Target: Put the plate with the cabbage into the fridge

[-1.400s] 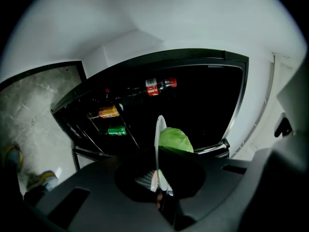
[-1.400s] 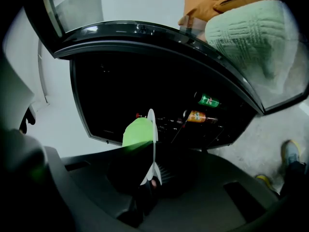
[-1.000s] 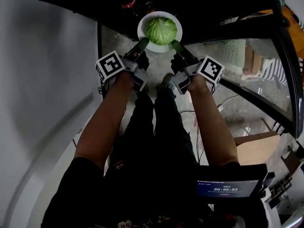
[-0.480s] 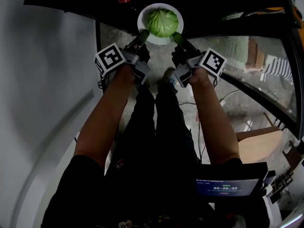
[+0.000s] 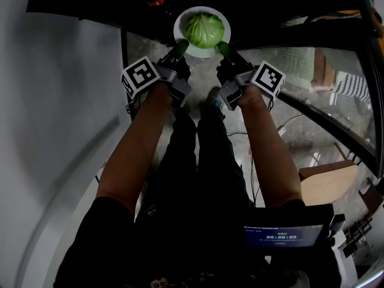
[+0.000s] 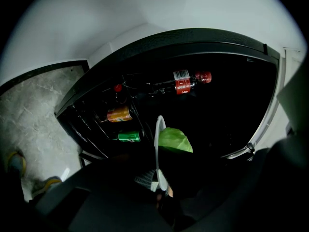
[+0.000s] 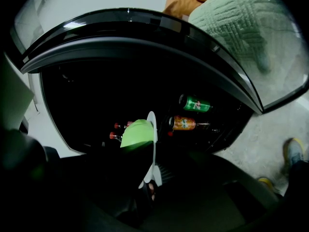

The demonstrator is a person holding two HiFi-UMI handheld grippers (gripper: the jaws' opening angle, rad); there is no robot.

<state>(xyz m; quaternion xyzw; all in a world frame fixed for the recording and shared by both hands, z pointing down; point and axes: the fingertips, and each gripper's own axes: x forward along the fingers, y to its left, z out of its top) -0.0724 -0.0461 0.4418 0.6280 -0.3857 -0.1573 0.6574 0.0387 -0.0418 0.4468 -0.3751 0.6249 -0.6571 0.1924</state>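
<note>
Plate (image 5: 201, 52) with cabbage (image 5: 204, 29) sits at top centre of the head view, a little deeper in the dark fridge (image 5: 108, 2) mouth than 1 s ago, so you look close to setting it down. Your left tool (image 5: 179, 47) and right tool (image 5: 222, 47) each clamp its near rim. It rides level, cabbage up; being round, it has no long axis.

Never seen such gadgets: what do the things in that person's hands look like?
The left gripper and right gripper are dark grey, each with a white cube bearing black square markers and green-tipped jaws. The person wears black short sleeves.
</note>
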